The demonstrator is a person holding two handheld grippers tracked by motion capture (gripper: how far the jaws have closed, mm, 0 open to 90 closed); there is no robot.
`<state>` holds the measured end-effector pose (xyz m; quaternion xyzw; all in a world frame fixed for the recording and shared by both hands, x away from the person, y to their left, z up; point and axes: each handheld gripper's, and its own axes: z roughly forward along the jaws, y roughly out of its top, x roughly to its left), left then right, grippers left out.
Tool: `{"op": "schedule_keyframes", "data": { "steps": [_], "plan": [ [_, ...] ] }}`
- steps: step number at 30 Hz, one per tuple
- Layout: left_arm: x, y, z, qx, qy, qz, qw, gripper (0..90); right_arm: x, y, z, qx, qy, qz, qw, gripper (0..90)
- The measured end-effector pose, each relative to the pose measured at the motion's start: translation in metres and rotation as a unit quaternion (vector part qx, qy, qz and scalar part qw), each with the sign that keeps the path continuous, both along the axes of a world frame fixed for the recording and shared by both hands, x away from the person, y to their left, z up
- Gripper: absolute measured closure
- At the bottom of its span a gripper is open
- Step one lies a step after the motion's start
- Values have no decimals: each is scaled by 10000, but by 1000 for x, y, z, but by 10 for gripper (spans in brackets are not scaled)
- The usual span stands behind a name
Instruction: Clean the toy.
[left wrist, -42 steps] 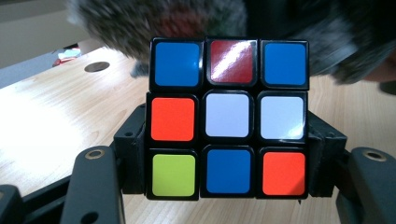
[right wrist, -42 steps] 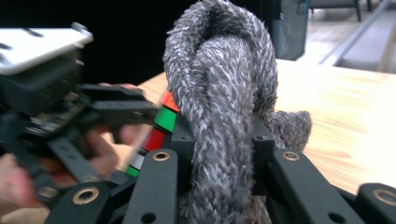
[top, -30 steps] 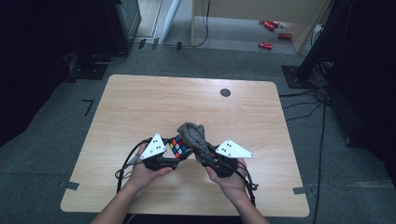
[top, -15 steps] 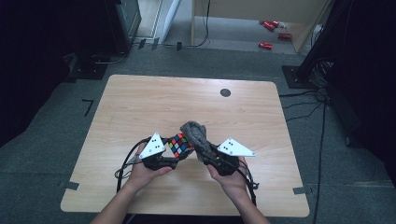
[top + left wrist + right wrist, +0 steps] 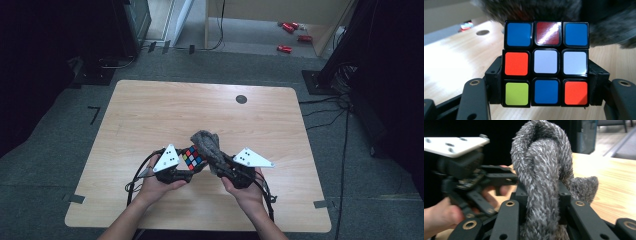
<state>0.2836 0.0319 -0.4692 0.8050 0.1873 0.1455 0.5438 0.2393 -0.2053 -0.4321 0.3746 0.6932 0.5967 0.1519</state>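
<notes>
A scrambled Rubik's cube (image 5: 546,63) with blue, red, white, orange and green stickers sits clamped between the jaws of my left gripper (image 5: 546,85). From above, the cube (image 5: 193,157) is held over the wooden table (image 5: 150,110), just ahead of the left gripper (image 5: 186,165). My right gripper (image 5: 542,202) is shut on a bunched grey fuzzy cloth (image 5: 541,170). The cloth (image 5: 207,145) rests against the cube's far right side, in front of the right gripper (image 5: 220,164). The left gripper and its white plate (image 5: 454,142) appear at the left of the right gripper view.
A round cable hole (image 5: 241,99) sits near the table's far edge. Red objects (image 5: 291,27) lie on the floor beyond. Dark equipment and cables (image 5: 345,90) stand to the right of the table. The person's hands enter from the near edge.
</notes>
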Motion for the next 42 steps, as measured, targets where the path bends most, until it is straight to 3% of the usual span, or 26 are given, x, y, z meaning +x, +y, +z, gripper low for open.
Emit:
{"op": "schedule_keyframes", "data": {
  "steps": [5,10,14,17,19,27,31,34,40,42],
  "plan": [
    [-4,-6,0,53,-74,-144,9999,345,-1,2,2,34,-55,61,10000,722],
    [-1,2,3,-83,-63,3,9999,345,7,-6,-6,-19,130,-237,9996,725],
    [2,3,1,-80,43,34,10000,345,4,-4,-4,-4,123,-134,9998,724],
    [0,-2,-2,6,50,-34,10000,345,-2,3,3,188,156,120,9996,724],
    [-1,-2,-2,-6,17,-26,10000,345,-4,7,6,-28,13,73,10000,724],
    [0,3,2,-144,17,-49,9999,345,9,-9,-7,152,426,-170,9988,727],
    [-3,-5,-2,63,-9,-226,9997,345,0,0,2,93,173,44,9998,725],
    [-4,-6,-1,70,-58,-225,9997,345,-3,4,6,28,64,71,10000,723],
    [0,6,5,-233,-30,-70,9997,345,8,-10,-5,101,351,-198,9991,724],
    [1,8,6,-298,-7,-36,9995,345,7,-10,-5,107,338,-194,9992,725]
  ]
}}
